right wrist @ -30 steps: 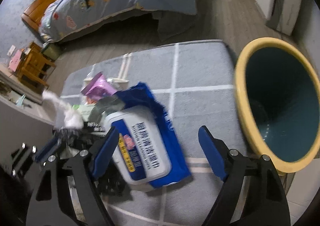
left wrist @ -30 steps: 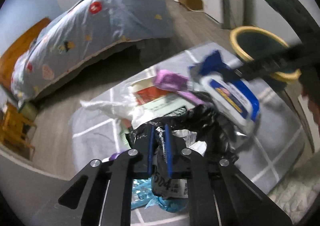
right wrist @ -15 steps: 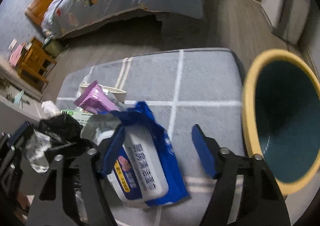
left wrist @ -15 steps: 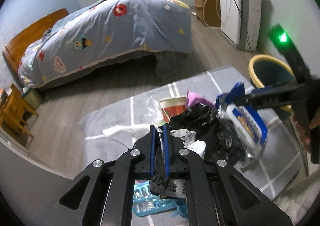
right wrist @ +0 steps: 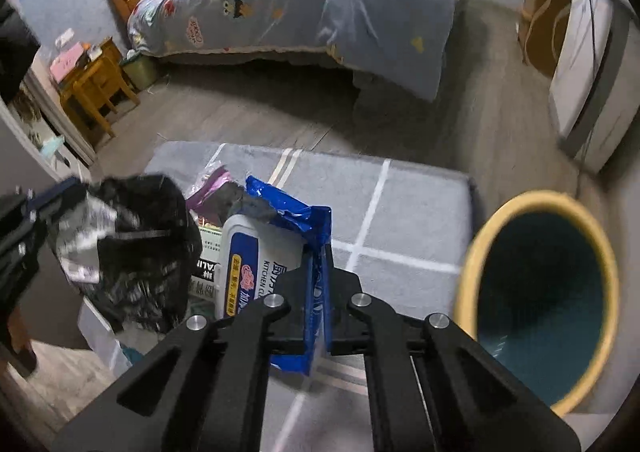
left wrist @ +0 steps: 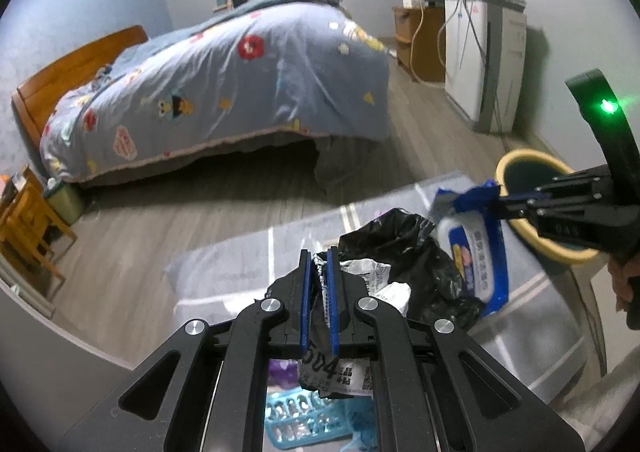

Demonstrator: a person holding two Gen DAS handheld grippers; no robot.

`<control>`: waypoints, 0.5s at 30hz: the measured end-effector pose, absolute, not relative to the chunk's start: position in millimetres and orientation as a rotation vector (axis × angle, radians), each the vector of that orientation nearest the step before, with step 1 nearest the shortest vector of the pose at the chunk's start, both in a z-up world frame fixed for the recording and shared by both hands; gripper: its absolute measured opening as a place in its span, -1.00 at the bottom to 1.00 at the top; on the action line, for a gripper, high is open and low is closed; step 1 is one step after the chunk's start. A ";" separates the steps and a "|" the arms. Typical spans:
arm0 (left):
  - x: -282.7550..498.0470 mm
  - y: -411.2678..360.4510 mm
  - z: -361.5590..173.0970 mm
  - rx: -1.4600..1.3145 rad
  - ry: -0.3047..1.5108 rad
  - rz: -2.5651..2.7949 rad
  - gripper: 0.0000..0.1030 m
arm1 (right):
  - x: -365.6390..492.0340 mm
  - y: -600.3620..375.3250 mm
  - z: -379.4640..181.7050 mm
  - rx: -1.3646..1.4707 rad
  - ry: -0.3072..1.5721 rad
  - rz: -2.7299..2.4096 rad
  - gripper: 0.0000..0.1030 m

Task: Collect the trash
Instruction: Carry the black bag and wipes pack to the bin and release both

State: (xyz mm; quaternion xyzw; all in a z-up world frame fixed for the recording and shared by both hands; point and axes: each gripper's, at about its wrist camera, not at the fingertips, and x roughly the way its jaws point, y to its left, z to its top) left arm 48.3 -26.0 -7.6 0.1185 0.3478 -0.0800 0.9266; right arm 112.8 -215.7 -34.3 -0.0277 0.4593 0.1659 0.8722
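Note:
My left gripper (left wrist: 319, 257) is shut on a black plastic bag (left wrist: 404, 248) with crumpled white labels, held up above the grey rug. It also shows at the left of the right wrist view (right wrist: 136, 252). My right gripper (right wrist: 318, 252) is shut on the edge of a blue and white wet-wipe pack (right wrist: 260, 252), lifted off the rug. The pack also shows in the left wrist view (left wrist: 476, 252), beside the bag. A yellow-rimmed bin (right wrist: 540, 292) with a dark teal inside stands open to the right; it also shows in the left wrist view (left wrist: 532, 172).
More litter lies on the grey rug (right wrist: 400, 204): a purple wrapper (right wrist: 216, 184), printed packaging (right wrist: 208, 252), a blue blister tray (left wrist: 292, 420). A bed (left wrist: 224, 92) stands beyond the rug, a white appliance (left wrist: 480, 64) at the right, a wooden stool (right wrist: 96, 92) at the left.
My right gripper went from open around the wipe pack to shut on its edge and lifted it. My left gripper rose with the black bag.

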 end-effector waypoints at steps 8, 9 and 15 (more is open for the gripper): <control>49.3 -45.2 35.5 0.196 0.610 -0.195 -0.84 | 92.5 -256.1 21.6 -0.120 0.830 0.202 -0.94; 49.1 -48.9 39.9 0.190 0.599 -0.204 -0.84 | 90.8 -262.0 24.9 -0.115 0.824 0.189 -0.94; 52.3 -87.9 58.6 0.191 0.553 -0.272 -0.84 | 86.3 -325.9 43.9 -0.083 0.791 0.073 -0.94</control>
